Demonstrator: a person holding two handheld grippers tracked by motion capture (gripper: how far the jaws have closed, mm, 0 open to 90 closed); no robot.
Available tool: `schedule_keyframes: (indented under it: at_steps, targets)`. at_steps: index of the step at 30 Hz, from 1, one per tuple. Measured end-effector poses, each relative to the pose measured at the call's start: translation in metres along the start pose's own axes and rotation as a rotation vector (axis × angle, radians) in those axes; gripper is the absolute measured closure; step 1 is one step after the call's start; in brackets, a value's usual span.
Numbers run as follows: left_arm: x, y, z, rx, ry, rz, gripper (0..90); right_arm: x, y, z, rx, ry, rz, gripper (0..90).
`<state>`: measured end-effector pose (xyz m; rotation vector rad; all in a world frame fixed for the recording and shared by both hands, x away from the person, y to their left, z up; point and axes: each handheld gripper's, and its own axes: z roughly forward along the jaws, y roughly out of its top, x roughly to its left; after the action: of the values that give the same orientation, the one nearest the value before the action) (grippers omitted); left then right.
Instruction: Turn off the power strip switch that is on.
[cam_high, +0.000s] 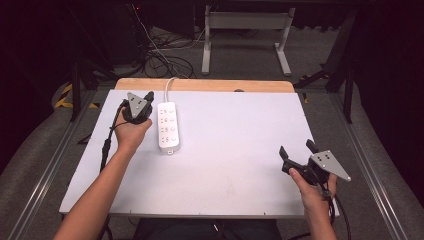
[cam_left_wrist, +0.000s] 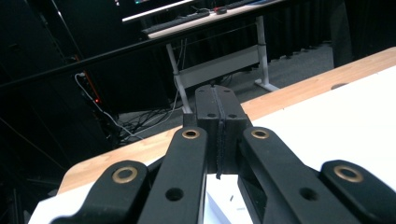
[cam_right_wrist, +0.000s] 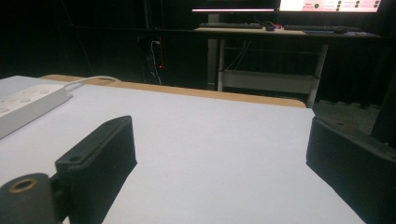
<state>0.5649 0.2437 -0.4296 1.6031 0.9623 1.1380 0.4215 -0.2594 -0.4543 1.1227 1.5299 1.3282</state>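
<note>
A white power strip (cam_high: 168, 126) lies lengthwise on the white table top (cam_high: 230, 150), left of centre, its white cable running off over the far edge; its near end also appears as the power strip (cam_right_wrist: 28, 105) at the left of the right gripper view. My left gripper (cam_high: 148, 95) sits just left of the strip's far end, its jaws pressed flat together with nothing between them, as the left gripper (cam_left_wrist: 219, 112) confirms up close. My right gripper (cam_high: 297, 149) hovers near the table's front right corner, jaws spread wide and empty.
A wooden strip (cam_high: 205, 85) borders the table's far edge. Beyond it stand a desk frame (cam_high: 245, 35) and tangled cables (cam_high: 160, 55) on the floor. Metal rails (cam_high: 50, 165) run along both sides of the table.
</note>
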Motion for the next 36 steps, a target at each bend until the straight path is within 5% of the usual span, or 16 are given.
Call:
schedule_keyframes:
  at_steps: [7, 15, 17, 24, 36]
  targets:
    - [0.0, 0.005, 0.026, 0.016, -0.004, 0.031, 90.0, -0.001, 0.0, -0.002, 0.001, -0.007, -0.001, 8.8]
    - [-0.005, 0.01, 0.051, 0.077, -0.073, 0.084, 90.0, -0.001, -0.002, -0.002, 0.01, -0.011, 0.001, 8.8]
    - [-0.005, 0.011, 0.058, 0.082, -0.091, 0.07, 90.0, 0.0, -0.002, -0.002, 0.015, -0.014, 0.003, 8.8]
    - [-0.015, 0.012, 0.074, 0.278, -0.218, 0.059, 90.0, 0.004, -0.002, 0.001, 0.02, 0.008, -0.004, 9.0]
    - [-0.016, 0.003, 0.081, 0.538, -0.287, -0.01, 90.0, 0.004, -0.002, 0.0, 0.017, 0.008, 0.006, 9.0]
